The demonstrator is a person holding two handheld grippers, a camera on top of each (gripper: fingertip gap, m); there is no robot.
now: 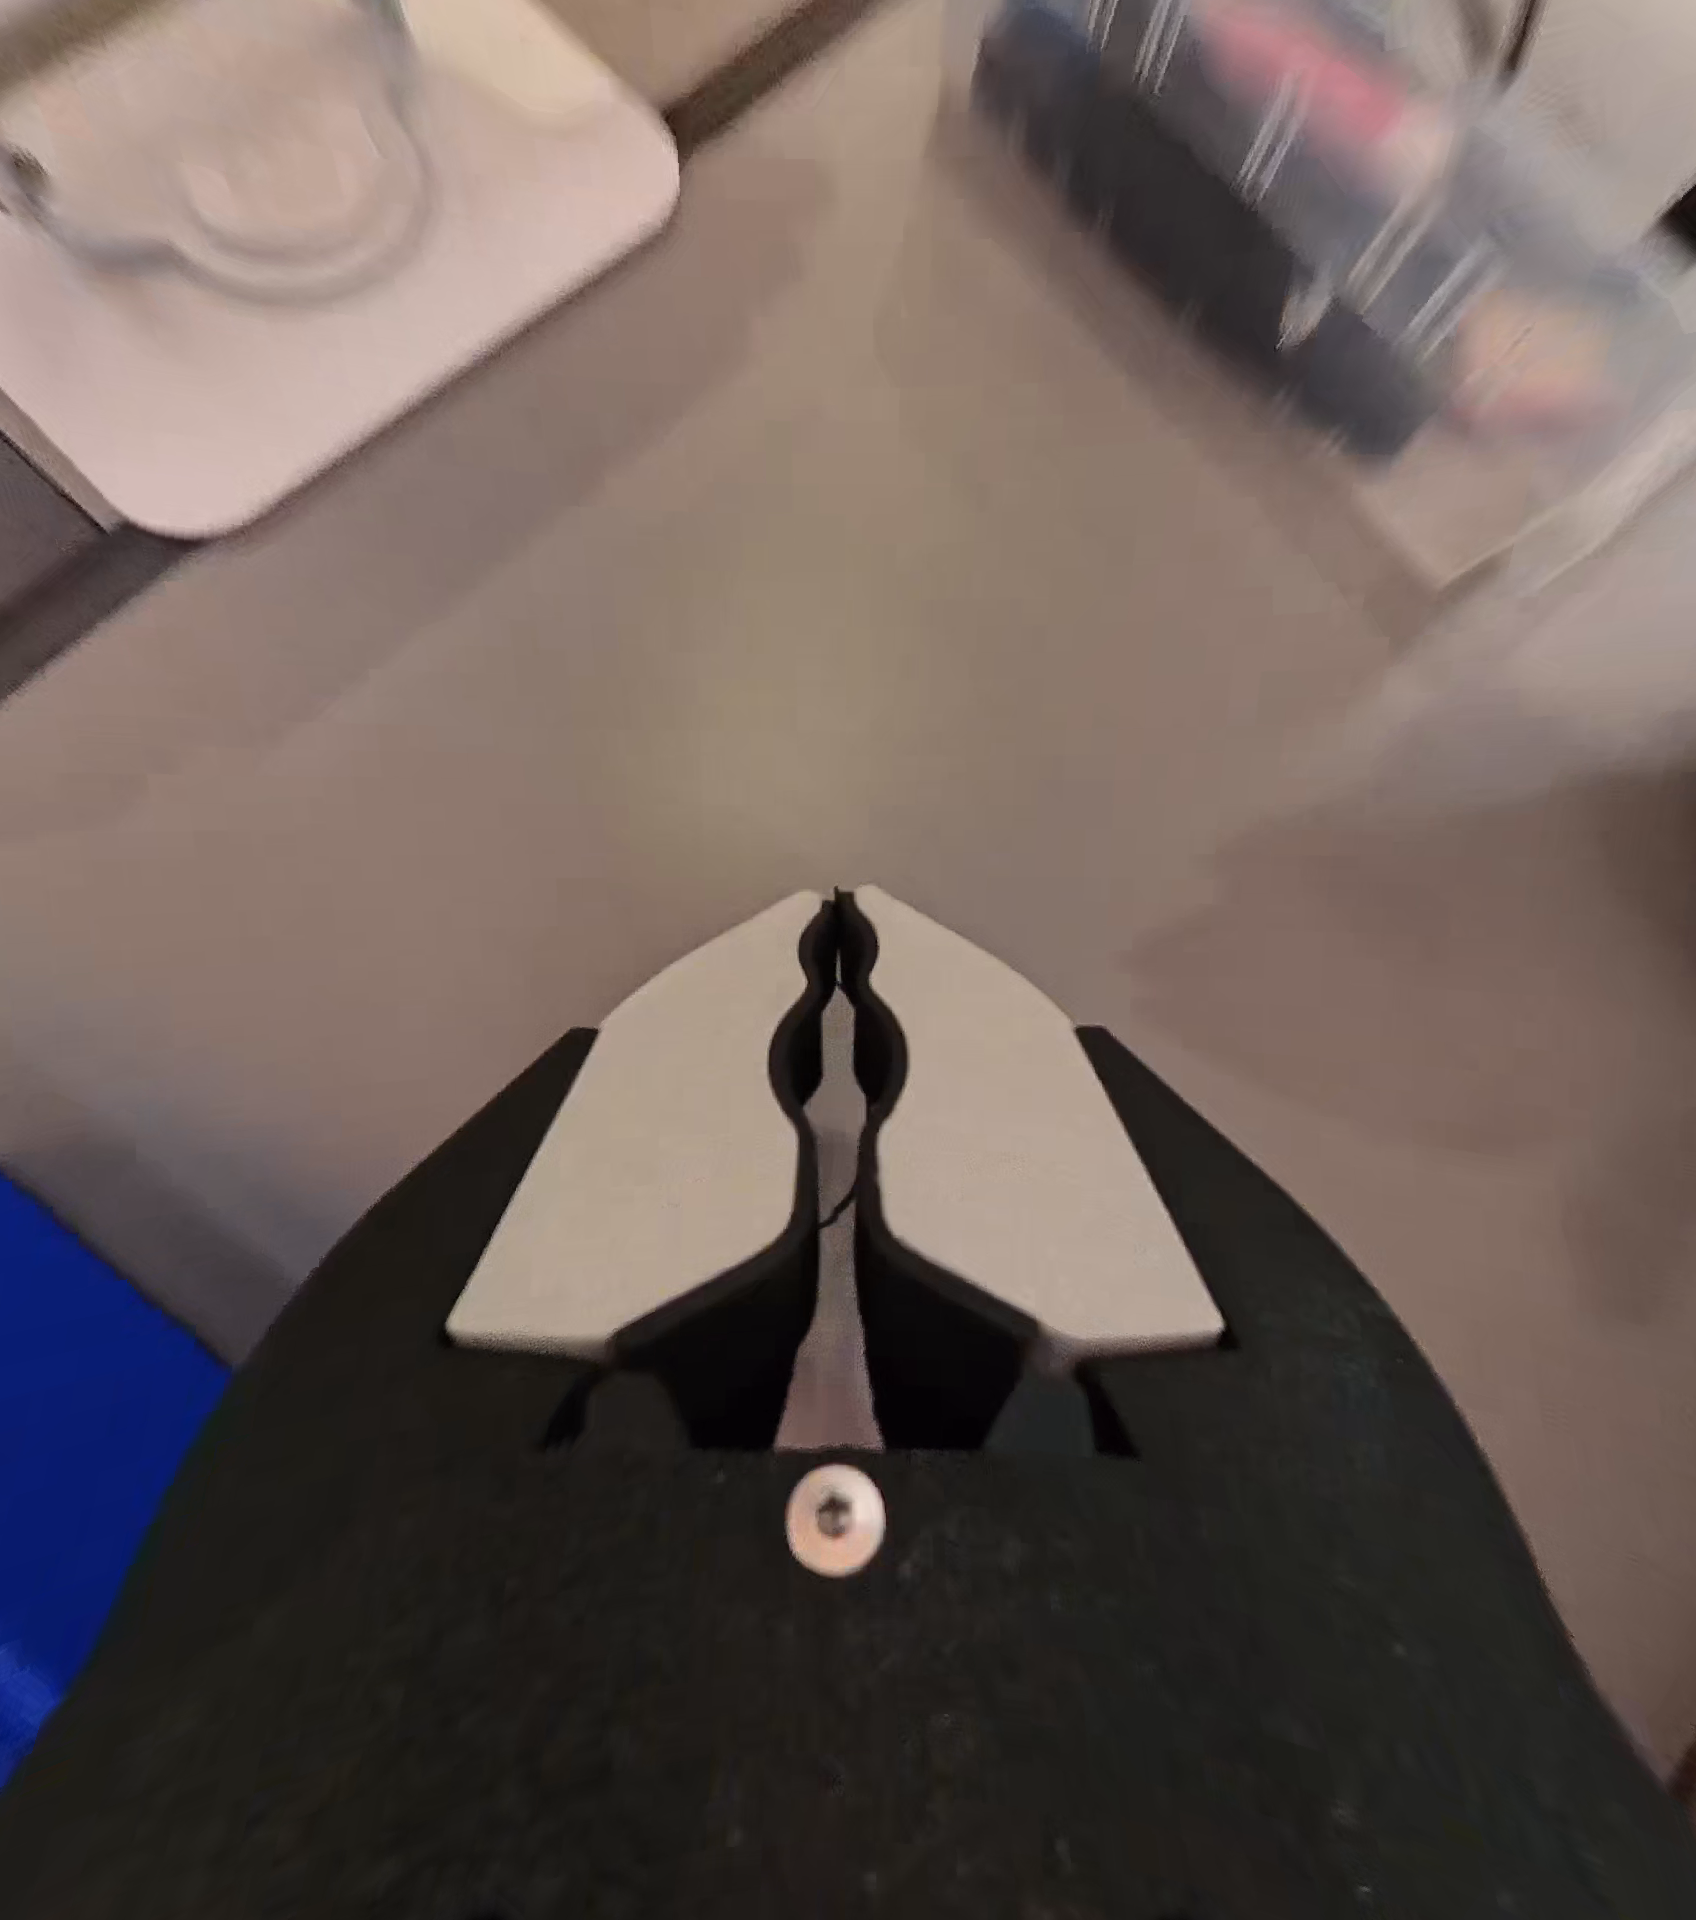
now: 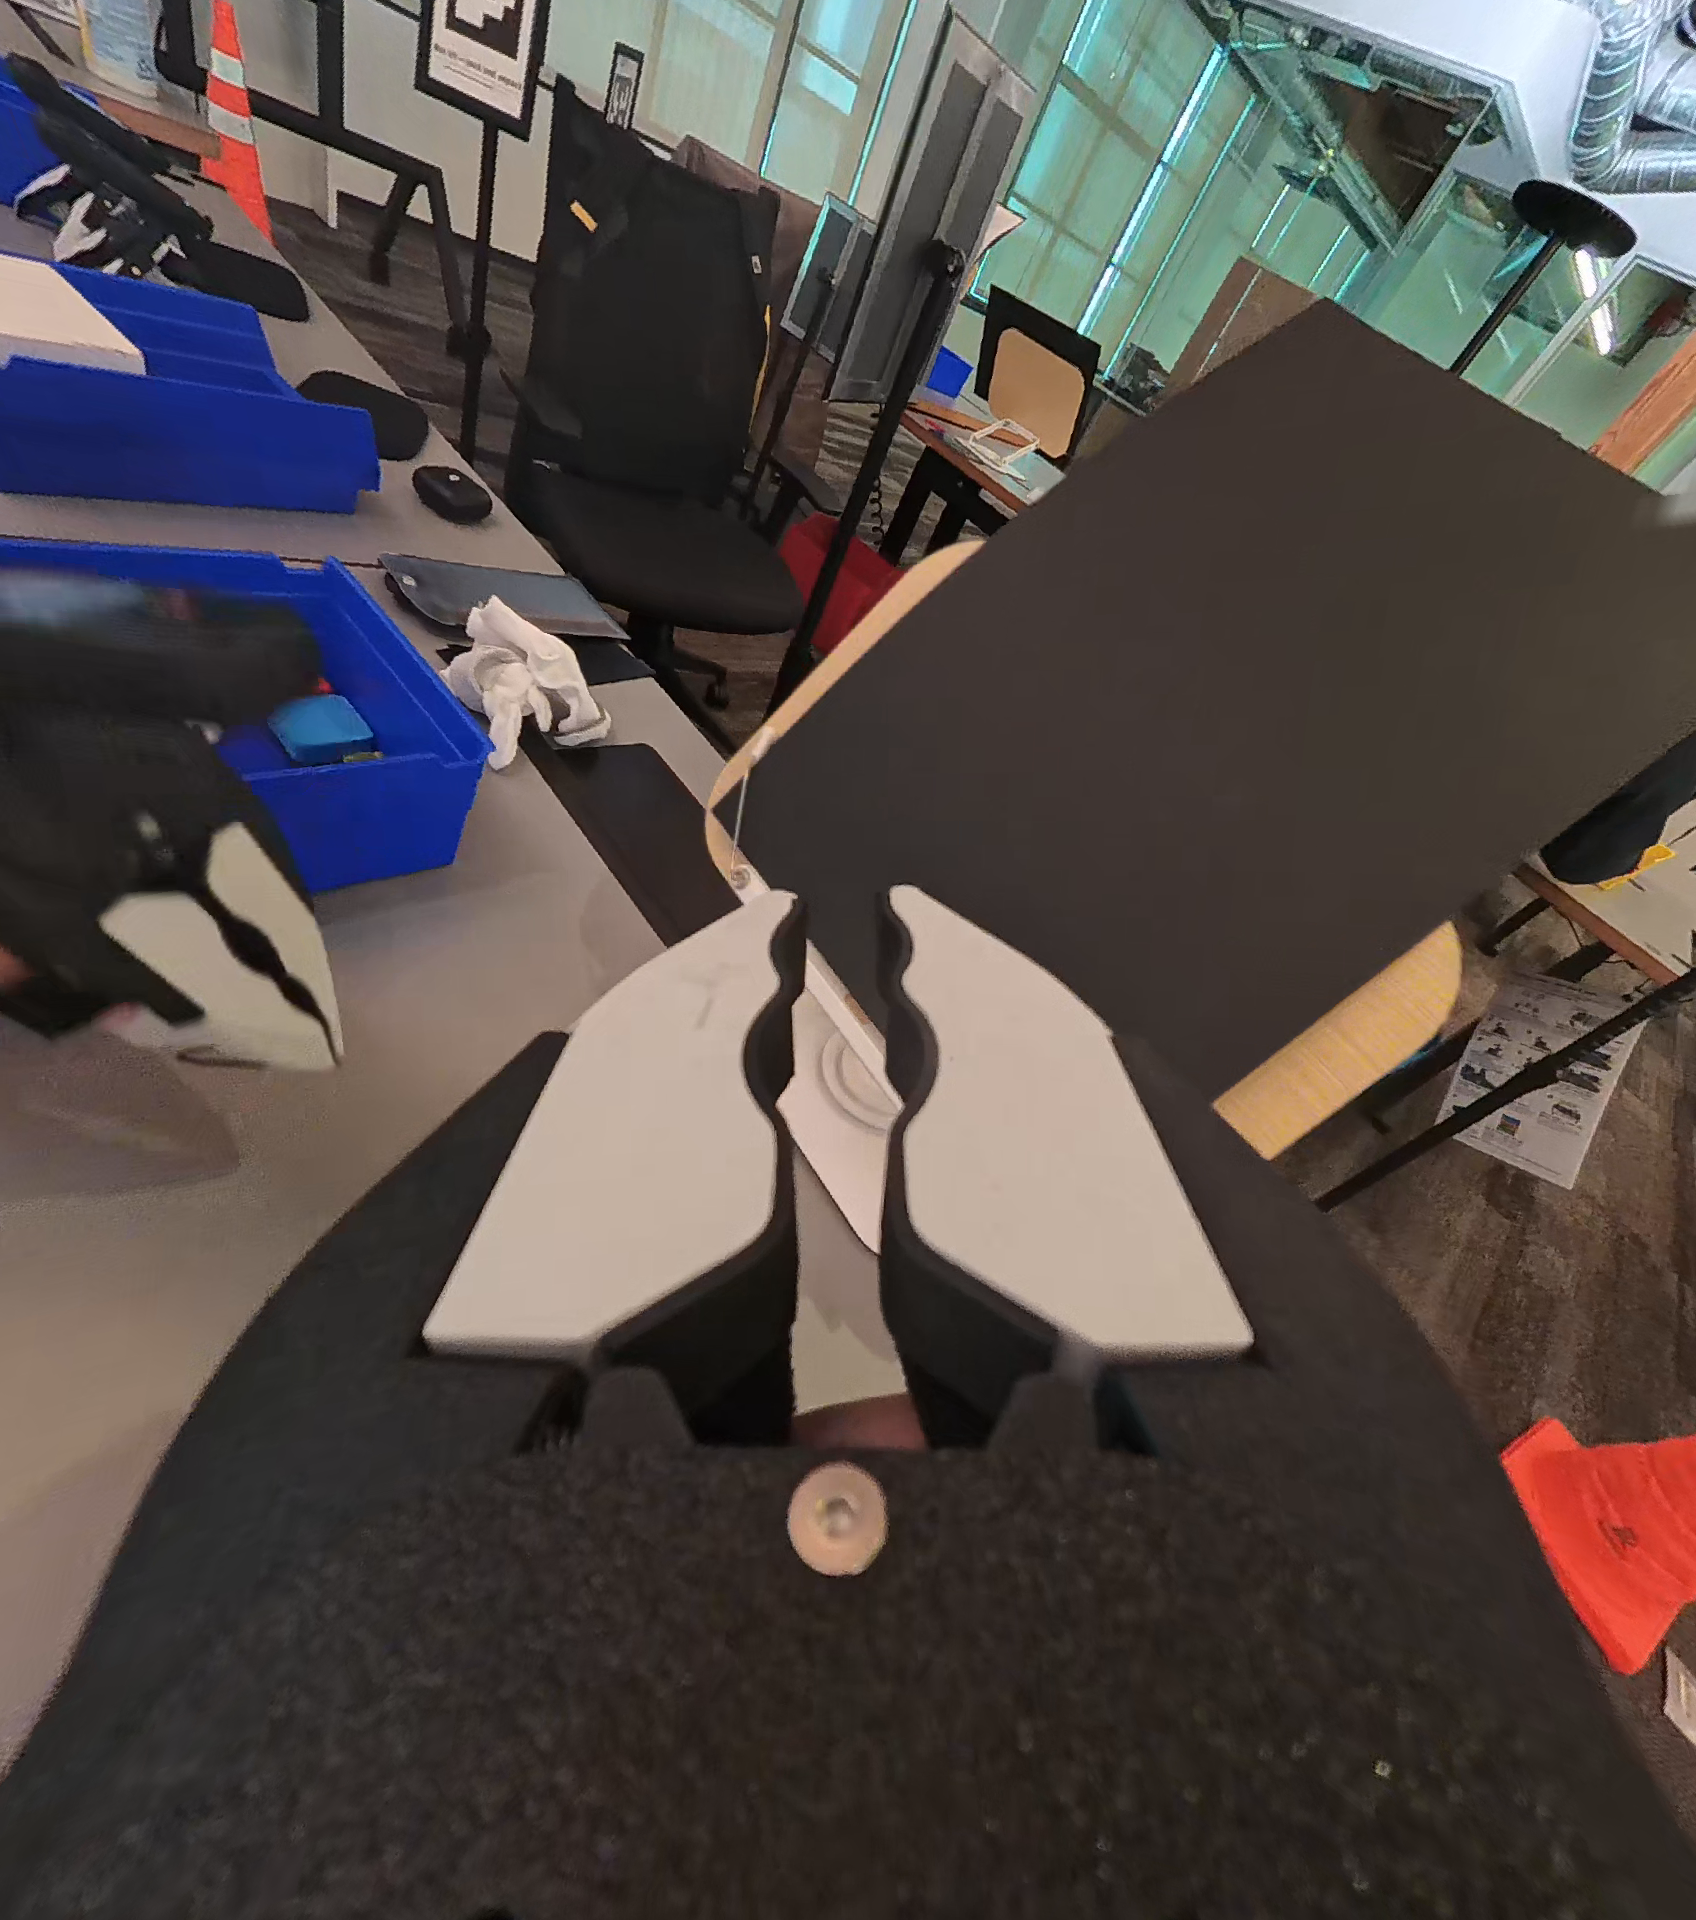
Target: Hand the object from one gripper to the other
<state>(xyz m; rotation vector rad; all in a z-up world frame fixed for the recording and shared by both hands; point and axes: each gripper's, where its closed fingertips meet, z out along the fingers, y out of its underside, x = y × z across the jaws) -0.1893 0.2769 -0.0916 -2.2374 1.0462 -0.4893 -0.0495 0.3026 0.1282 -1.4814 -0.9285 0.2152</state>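
From my seat, starting on the left: my left hand-held gripper (image 1: 839, 904) has its pale fingers pressed together with nothing between them, hovering over the grey tabletop (image 1: 823, 623). Its own view is smeared with motion blur. In the right wrist view it sits to the left and low, apart from the right one, in front of the blue plastic bin (image 2: 387, 790).

Moving right, my right hand-held gripper (image 2: 844, 914) stands at a narrow gap, and the large flat black panel with a tan wooden-looking backing (image 2: 1239, 748) is gripped by its near corner, where a white tab with a round boss (image 2: 849, 1081) sits between the fingers. The panel rises up and away to the right, tilted, clear of the tabletop.

I judge the hand-off has gone to the right side. To finish it well, I would keep the right grip firm, since the panel is broad and held only at one corner, so it could swing or slip. I would draw the left one clear without clipping the panel's edge.
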